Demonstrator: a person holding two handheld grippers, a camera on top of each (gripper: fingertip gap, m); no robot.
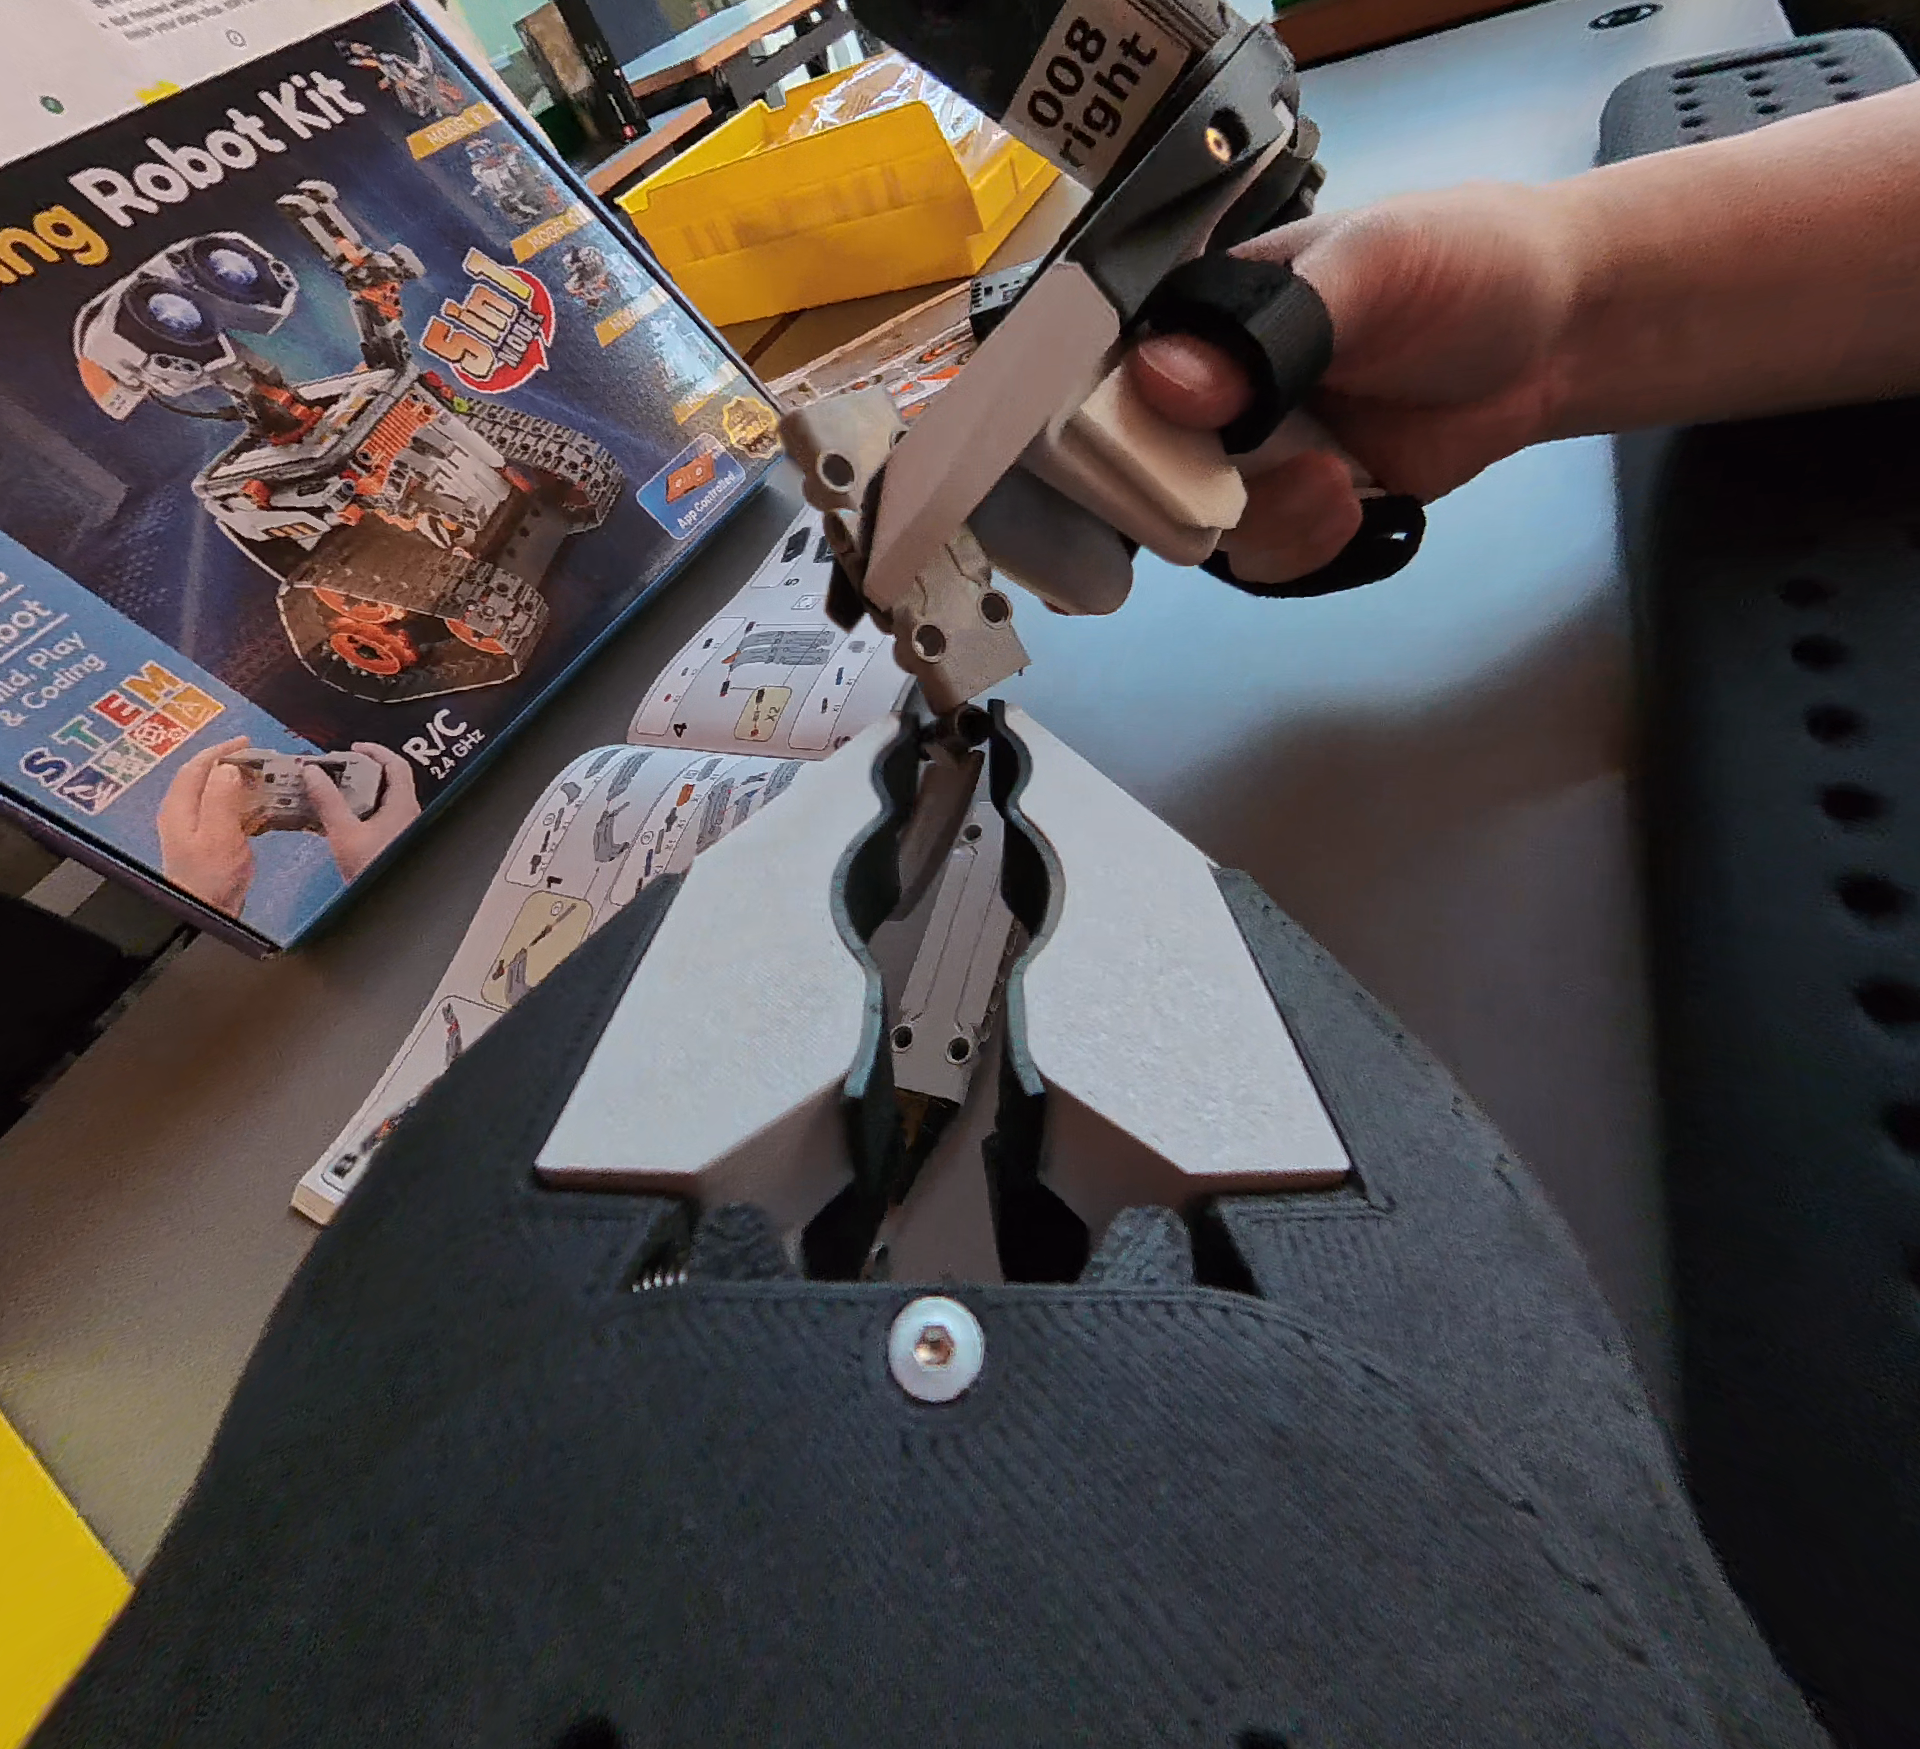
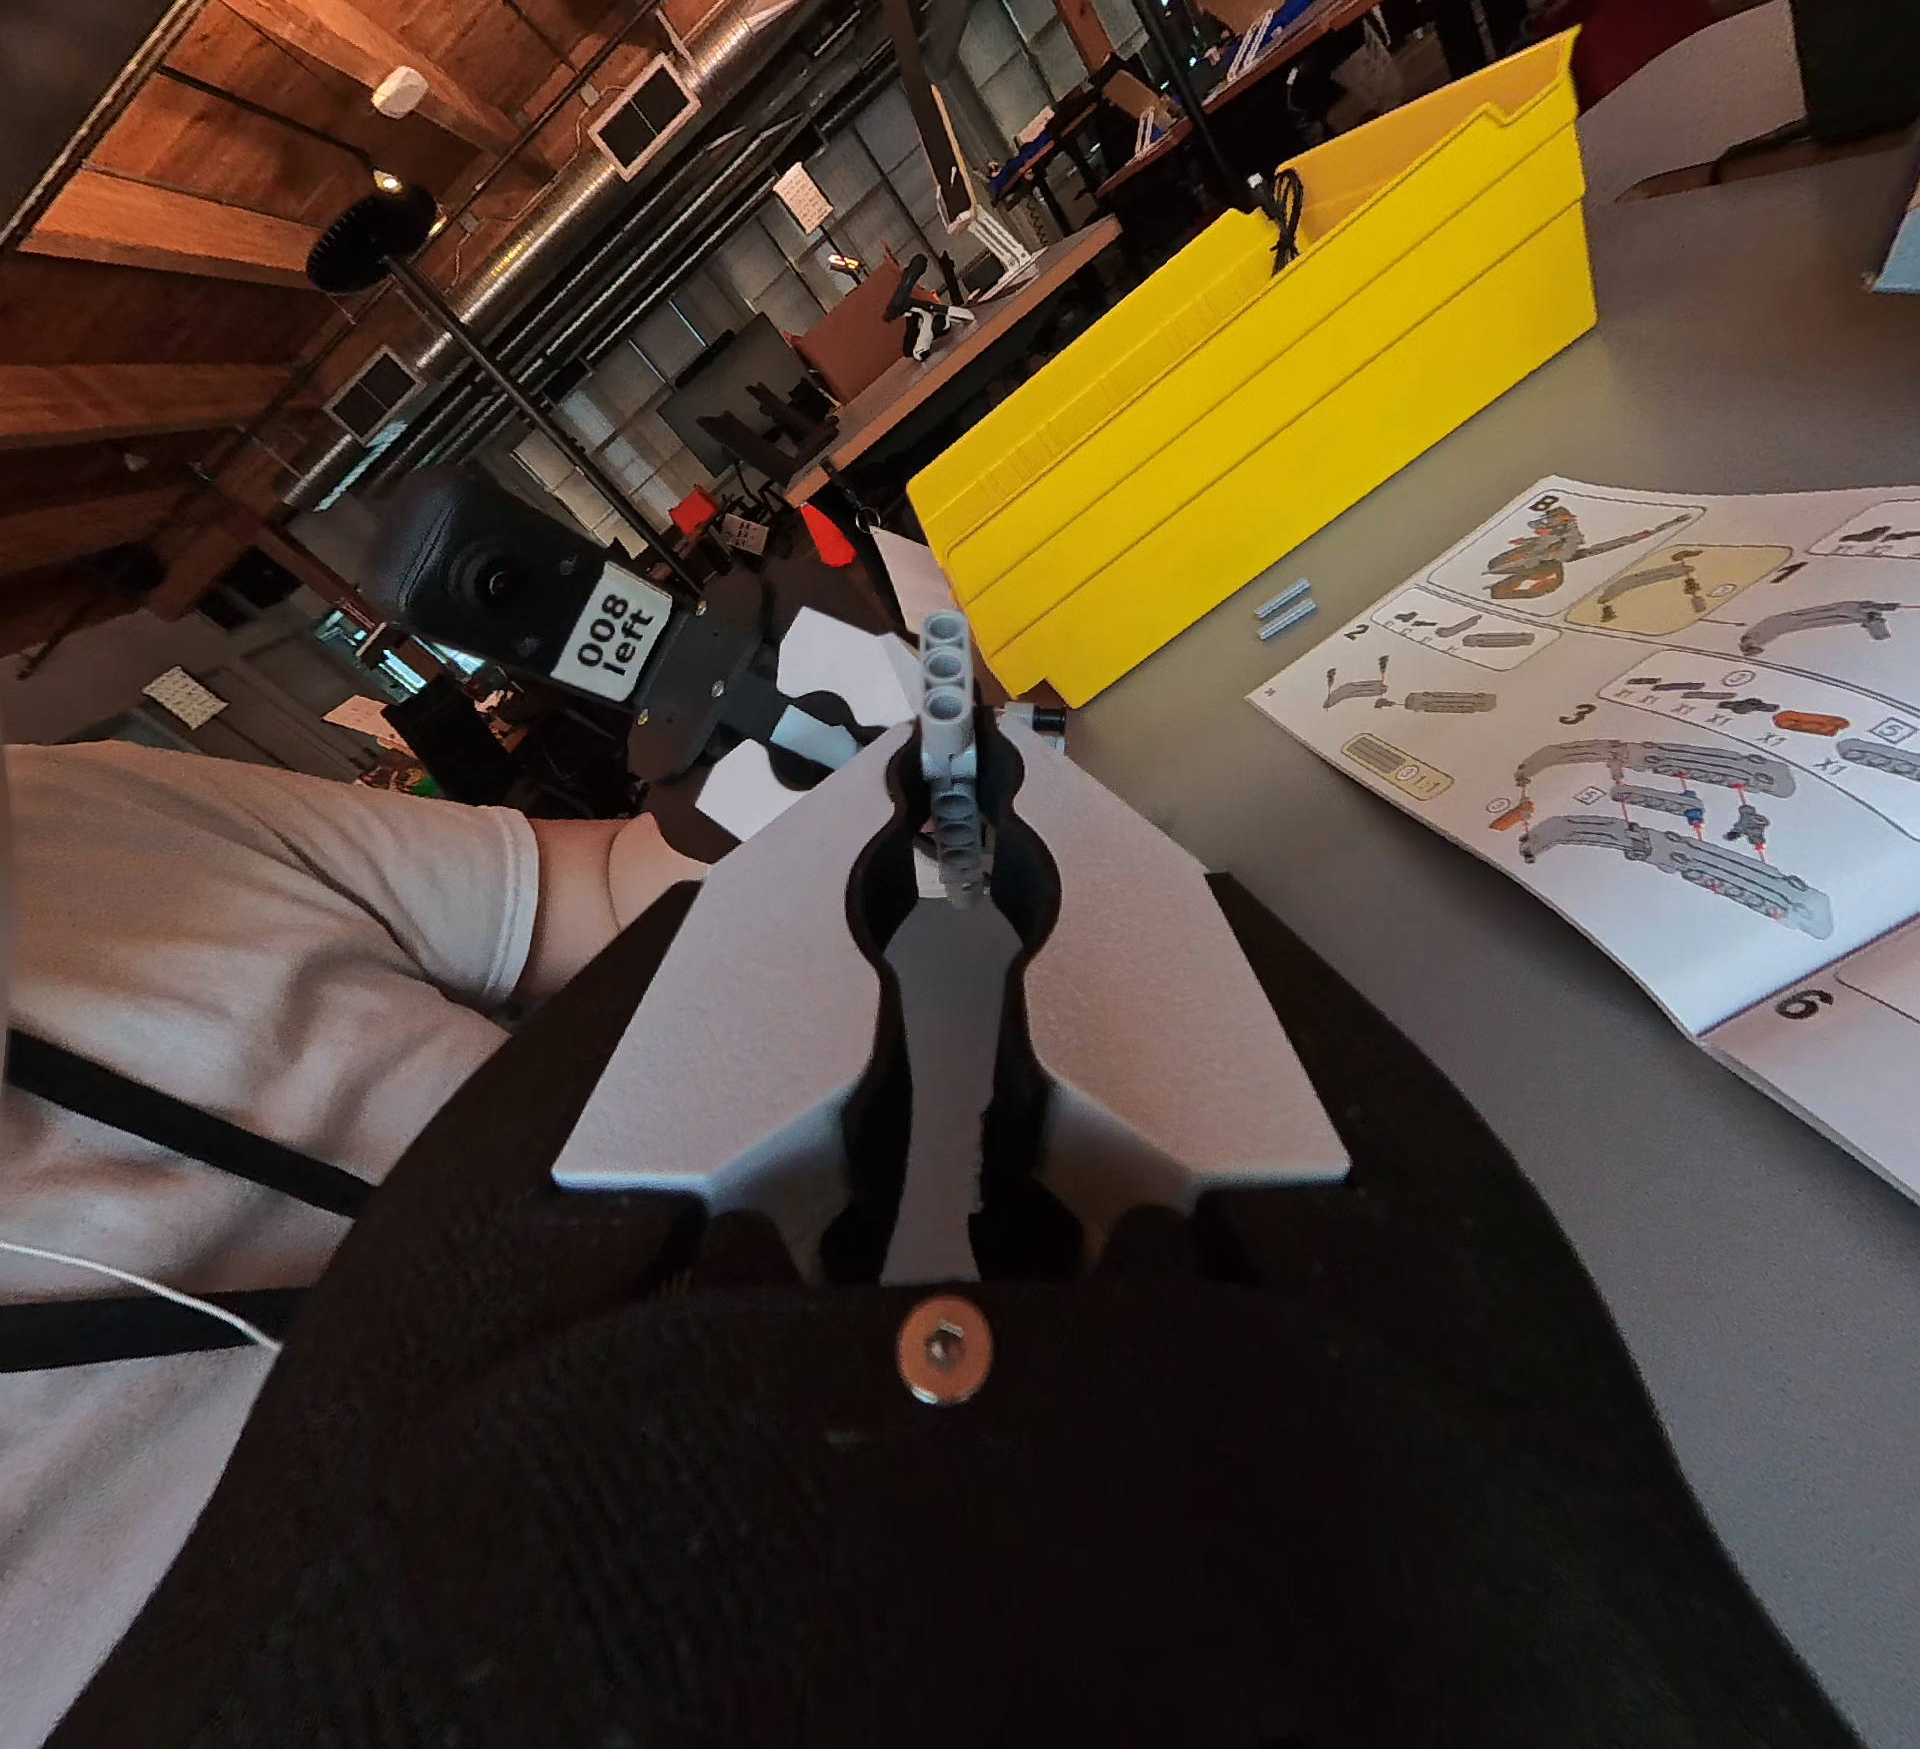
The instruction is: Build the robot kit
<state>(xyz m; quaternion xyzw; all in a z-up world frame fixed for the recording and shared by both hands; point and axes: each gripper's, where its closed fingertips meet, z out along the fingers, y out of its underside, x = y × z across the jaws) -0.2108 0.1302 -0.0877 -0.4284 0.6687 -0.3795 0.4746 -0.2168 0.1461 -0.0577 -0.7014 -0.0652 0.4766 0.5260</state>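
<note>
Beams are in both grips, that much is done: the left gripper (image 1: 951,764) is clamped on a long grey panel piece (image 1: 940,930), and the right gripper (image 2: 951,764) is pinched shut on a light grey holed beam (image 2: 948,712), tip to tip above the grey table (image 1: 1299,764); whether they're joined, I can't tell. Only the left wrist view shows the kit box (image 1: 312,411) and the hand (image 1: 1403,369); the right shows 2 small loose pieces (image 2: 1285,608) by the yellow bin (image 2: 1247,452) and the open instruction booklet (image 2: 1621,743).

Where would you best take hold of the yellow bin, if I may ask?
Take the yellow bin by its near long wall's top rim, from above: that thin upright edge should fit between the tongs, whereas the body looks too wide.
</note>
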